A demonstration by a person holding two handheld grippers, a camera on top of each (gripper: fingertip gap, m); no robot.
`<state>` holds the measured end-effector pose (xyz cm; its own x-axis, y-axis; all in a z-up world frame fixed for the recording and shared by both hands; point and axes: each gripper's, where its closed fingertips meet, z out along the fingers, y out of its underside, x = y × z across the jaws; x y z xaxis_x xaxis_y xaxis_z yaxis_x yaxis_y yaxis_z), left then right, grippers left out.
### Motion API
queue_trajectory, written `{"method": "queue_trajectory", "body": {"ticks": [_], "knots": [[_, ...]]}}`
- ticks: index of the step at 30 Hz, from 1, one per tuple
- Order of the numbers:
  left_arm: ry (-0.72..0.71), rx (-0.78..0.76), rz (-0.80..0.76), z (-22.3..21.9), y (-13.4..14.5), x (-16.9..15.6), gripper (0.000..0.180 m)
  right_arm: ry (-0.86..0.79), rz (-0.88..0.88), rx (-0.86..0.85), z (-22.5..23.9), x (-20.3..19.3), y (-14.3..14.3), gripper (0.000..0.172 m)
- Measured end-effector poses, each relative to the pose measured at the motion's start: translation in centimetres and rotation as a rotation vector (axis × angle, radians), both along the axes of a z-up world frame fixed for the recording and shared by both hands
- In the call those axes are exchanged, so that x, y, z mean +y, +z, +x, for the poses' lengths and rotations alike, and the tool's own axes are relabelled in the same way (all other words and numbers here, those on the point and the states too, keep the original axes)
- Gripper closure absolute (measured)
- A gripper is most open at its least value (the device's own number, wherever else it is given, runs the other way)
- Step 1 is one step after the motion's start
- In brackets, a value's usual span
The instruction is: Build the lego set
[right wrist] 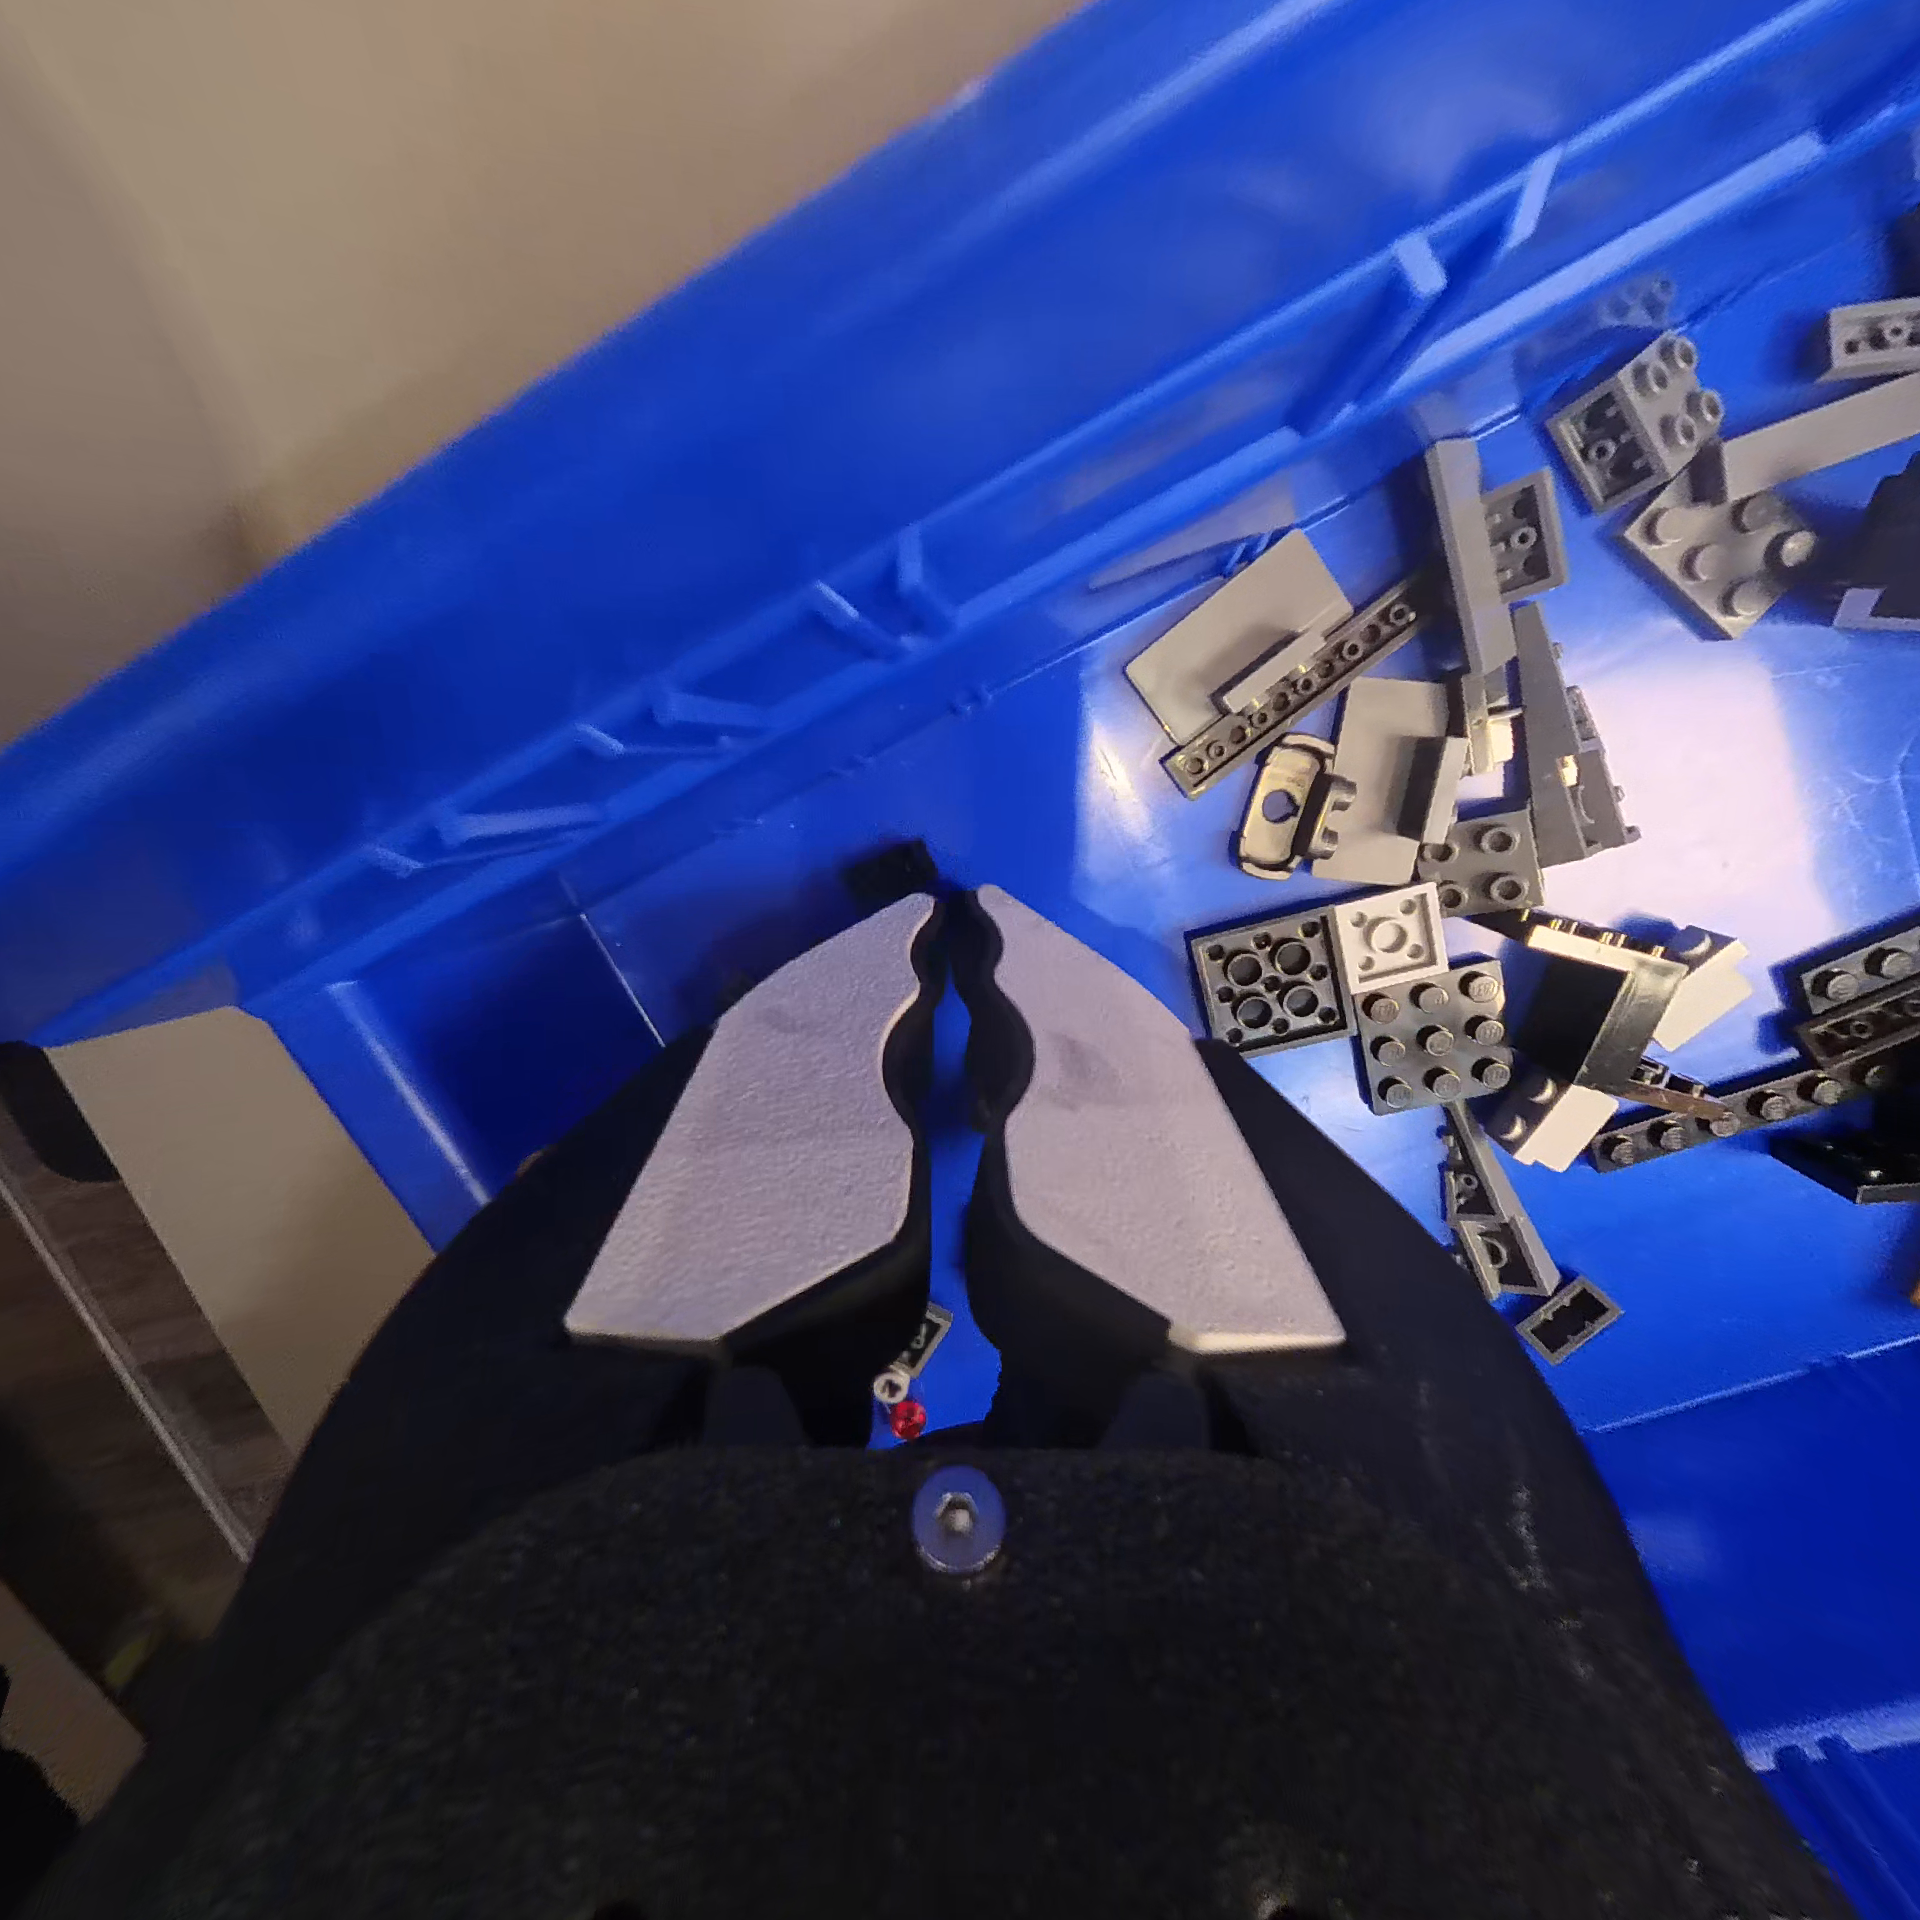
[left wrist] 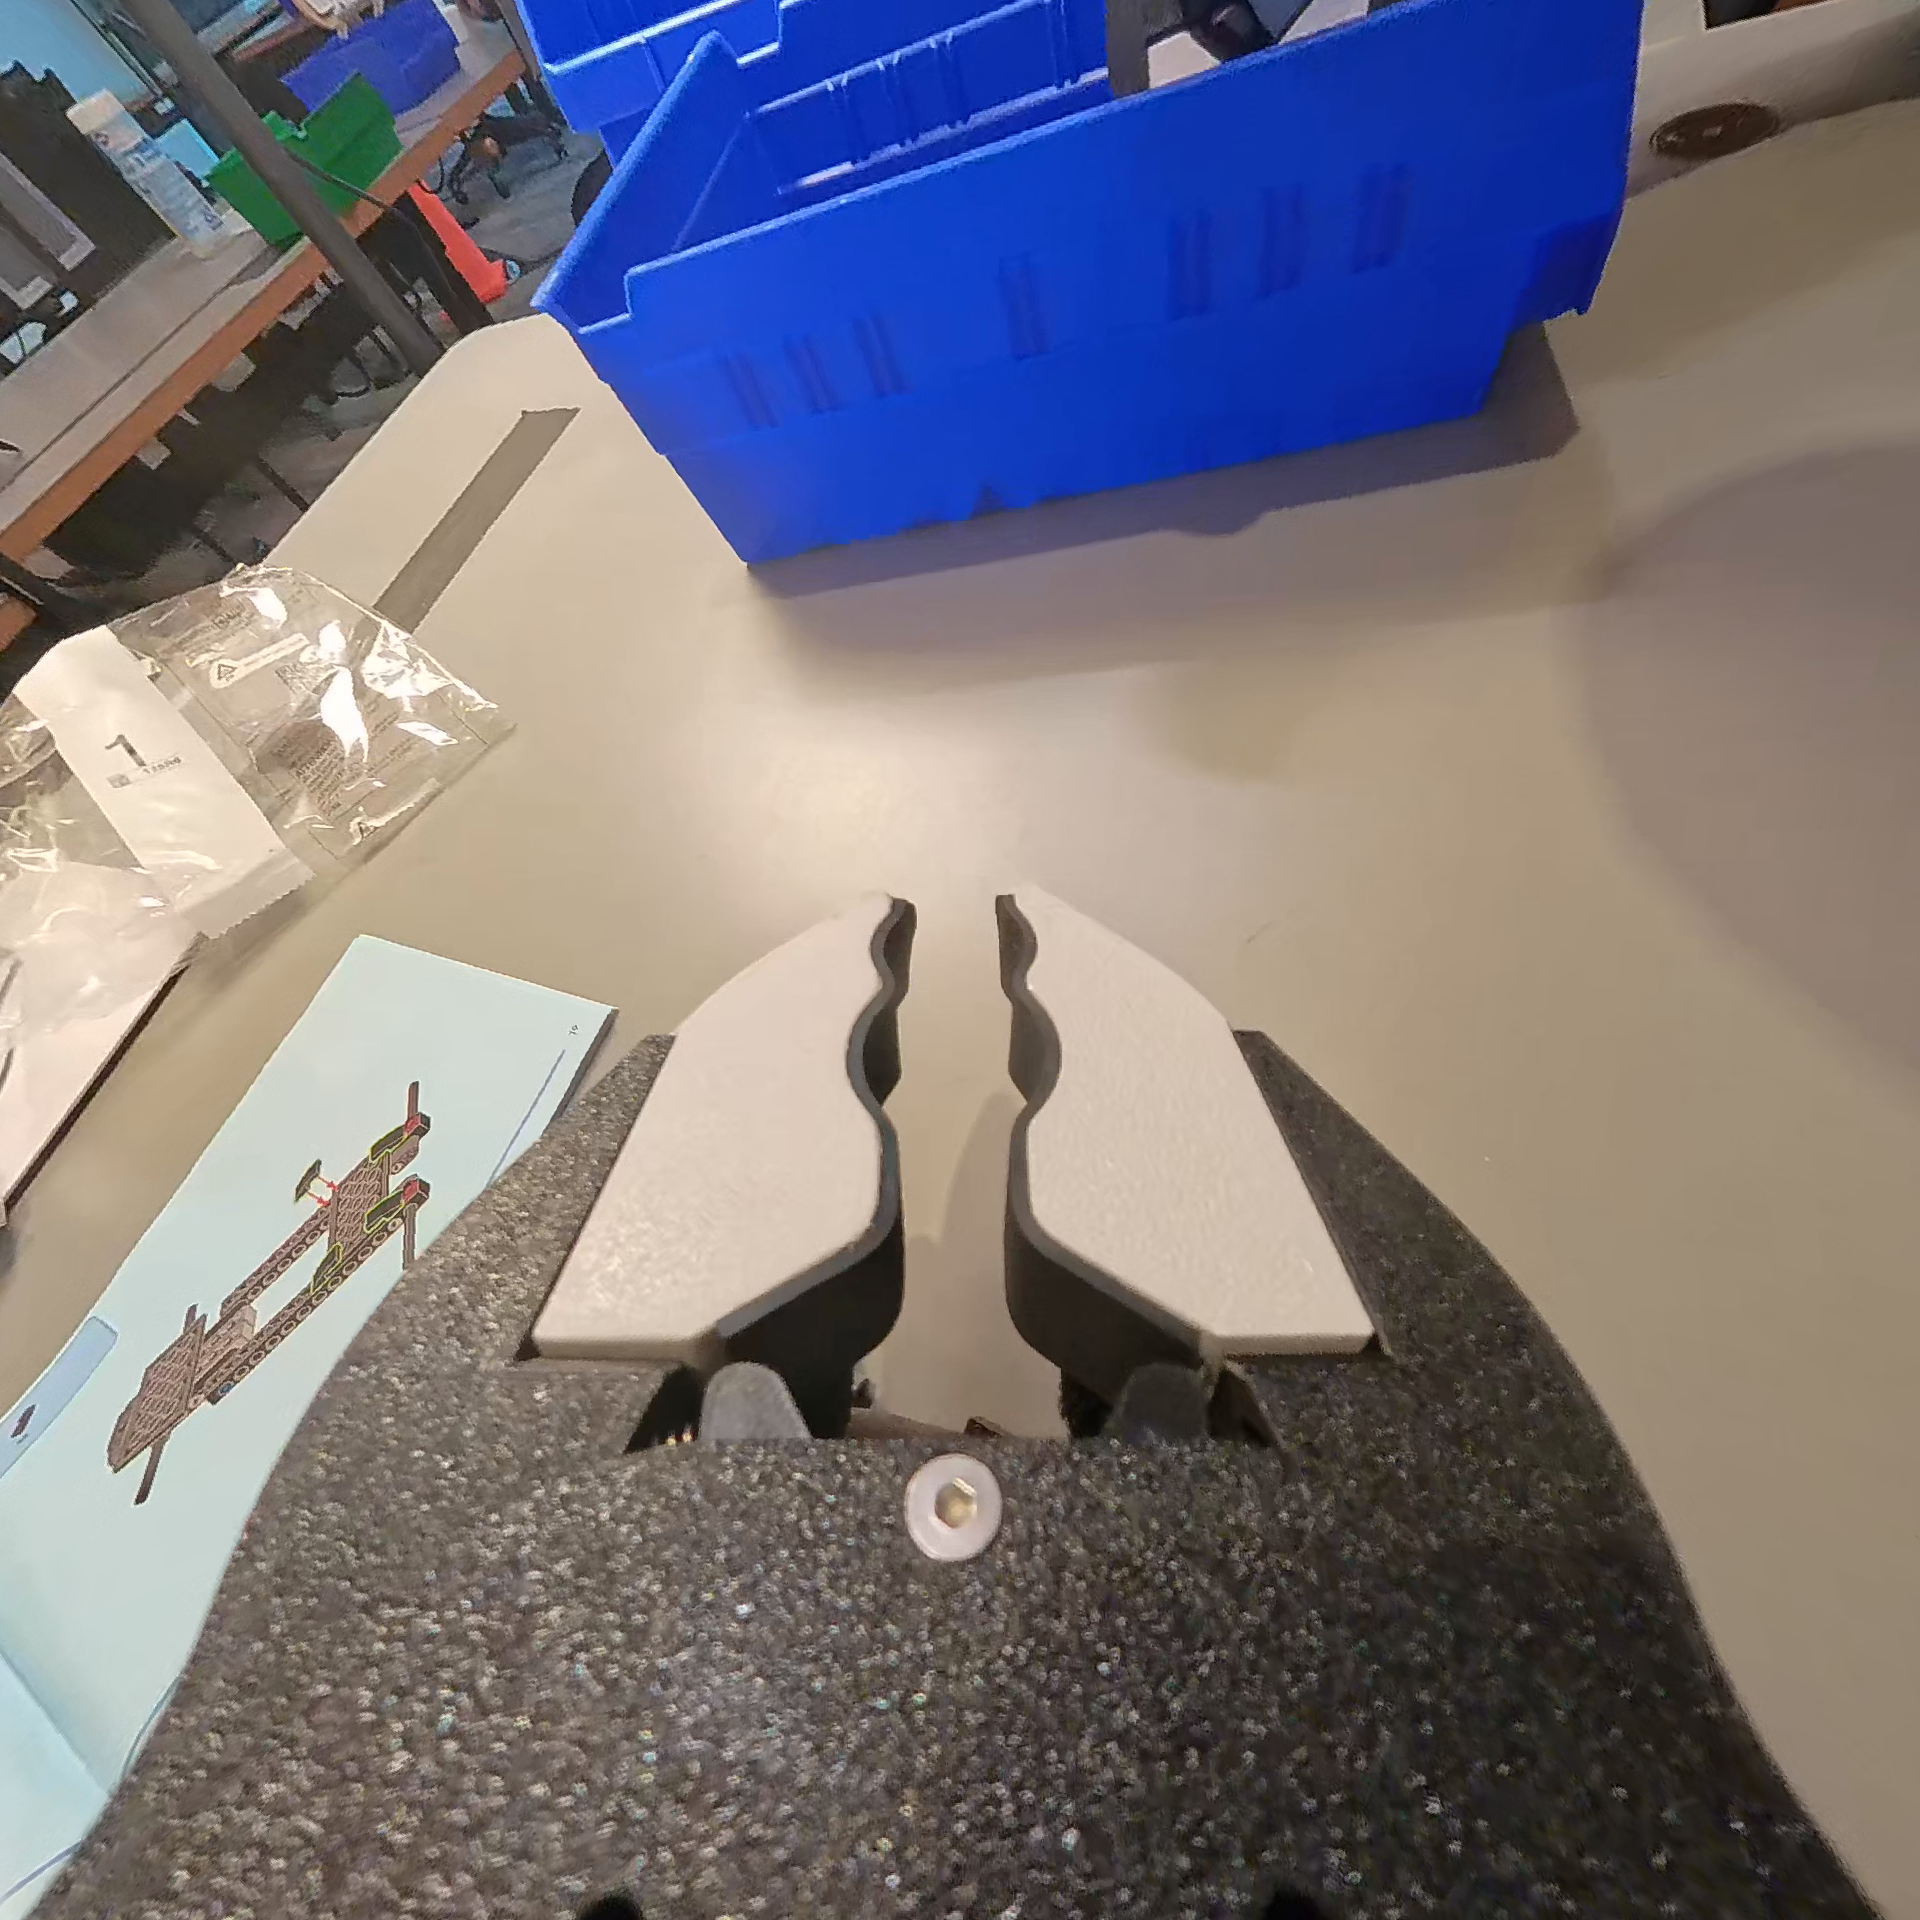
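Roughly counted: one blue bin [left wrist: 1091,343] in front of the left gripper [left wrist: 954,914], with more blue bins stacked behind it, number unclear. One open instruction booklet [left wrist: 260,1226] lies on the bench [left wrist: 1143,779] to the gripper's left, and clear plastic bags [left wrist: 260,717] lie beyond it, at least two, overlapping. One green bin [left wrist: 312,156] sits on a far table.

Left gripper: jaws a narrow gap apart, only bare bench showing between the fingertips, nothing held. It hovers over the bench, apart from the bin.

Right gripper [right wrist: 958,914]: inside the blue bin [right wrist: 727,468], near the wall. Jaws closed, tips meeting. One small black piece [right wrist: 888,868] sits right at the tips, against the bin floor; cannot tell if it is pinched or just touched.

Grey brick pile [right wrist: 1507,831] lies to the right of the gripper, well over a dozen mixed plates and bricks, exact count not readable. One small red stud [right wrist: 908,1416] and one white stud [right wrist: 890,1387] show under the gripper body.
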<state>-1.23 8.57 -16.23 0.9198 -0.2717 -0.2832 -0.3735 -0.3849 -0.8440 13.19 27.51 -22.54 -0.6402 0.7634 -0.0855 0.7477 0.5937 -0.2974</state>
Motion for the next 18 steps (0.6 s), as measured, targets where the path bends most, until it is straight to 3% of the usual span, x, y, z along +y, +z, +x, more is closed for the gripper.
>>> {"method": "queue_trajectory", "body": {"ticks": [5, 10, 18], "knots": [[-0.003, -0.011, 0.013, 0.0, 0.4, -0.4, 0.165, -0.006, 0.006, -0.006, 0.3, 0.3, 0.0, 0.171], [0.001, -0.004, 0.008, -0.1, 0.1, -0.6, 0.165, -0.056, -0.025, 0.008, 0.2, 0.1, 0.6, 0.154], [-0.011, 0.022, -0.011, 0.4, -0.4, -0.3, 0.165, -0.043, -0.038, 0.027, 0.3, -0.9, 0.8, 0.147]]}}
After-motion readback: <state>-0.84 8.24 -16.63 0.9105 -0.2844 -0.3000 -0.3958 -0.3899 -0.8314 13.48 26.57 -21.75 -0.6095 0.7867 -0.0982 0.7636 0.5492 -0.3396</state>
